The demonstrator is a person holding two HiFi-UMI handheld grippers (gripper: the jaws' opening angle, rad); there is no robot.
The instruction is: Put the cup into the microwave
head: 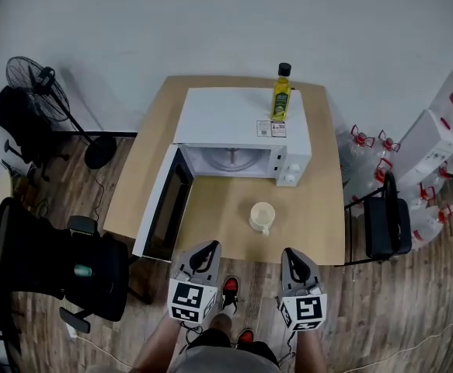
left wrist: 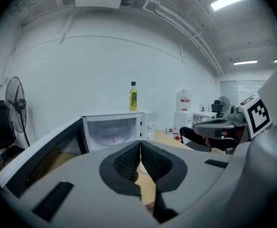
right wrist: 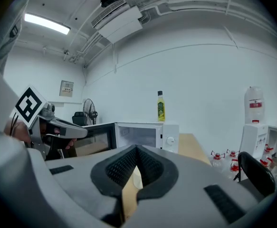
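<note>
a cream cup (head: 262, 217) stands on the wooden worktop (head: 323, 235) at 6 o'clock of the white microwave (head: 242, 127), whose door (head: 162, 208) hangs wide open toward 7 o'clock. the left gripper (head: 207, 249) and right gripper (head: 291, 255) hover by the worktop's 6 o'clock edge, apart from the cup, each with its fingers (left wrist: 127, 164) pressed together on nothing. by this look only the door is ready; gripping, lifting and setting the cup inside all remain.

Ahead of my matt grey plastic left gripper (head: 210, 247) I see a smooth, cream round cup (head: 262, 217) on a matt, pale wooden table (head: 319, 235); beyond it, a smooth-skinned white boxy microwave (head: 242, 115).
</note>
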